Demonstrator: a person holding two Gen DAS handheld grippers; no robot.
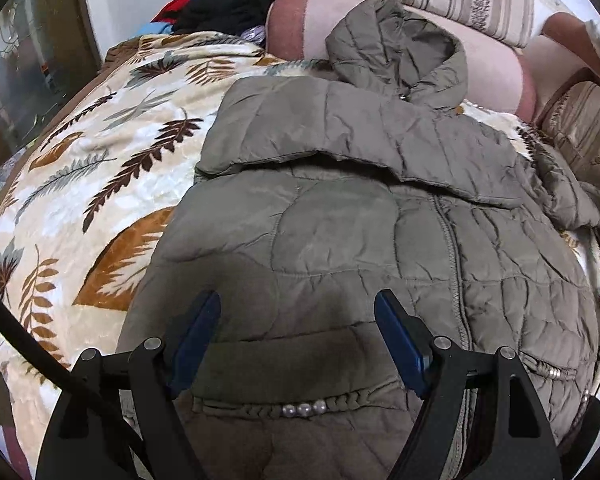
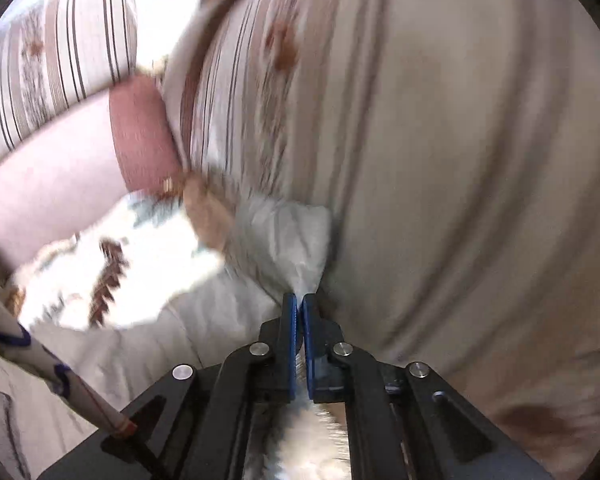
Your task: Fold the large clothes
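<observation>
Right claw [image 2: 300, 300] is clamping its blue pads together on a pale bunch of fabric, likely the jacket's sleeve; left claw [image 1: 298, 312] is hovering with jaws apart over the quilted jacket [image 1: 380, 220], which is lying spread on the leaf-print blanket [image 1: 100, 168]. Risk, as I'm judging it: the thin pinch slipping off puffy cloth mid-swing, dragging the fold askew. Both hands are angling steeply downward
</observation>
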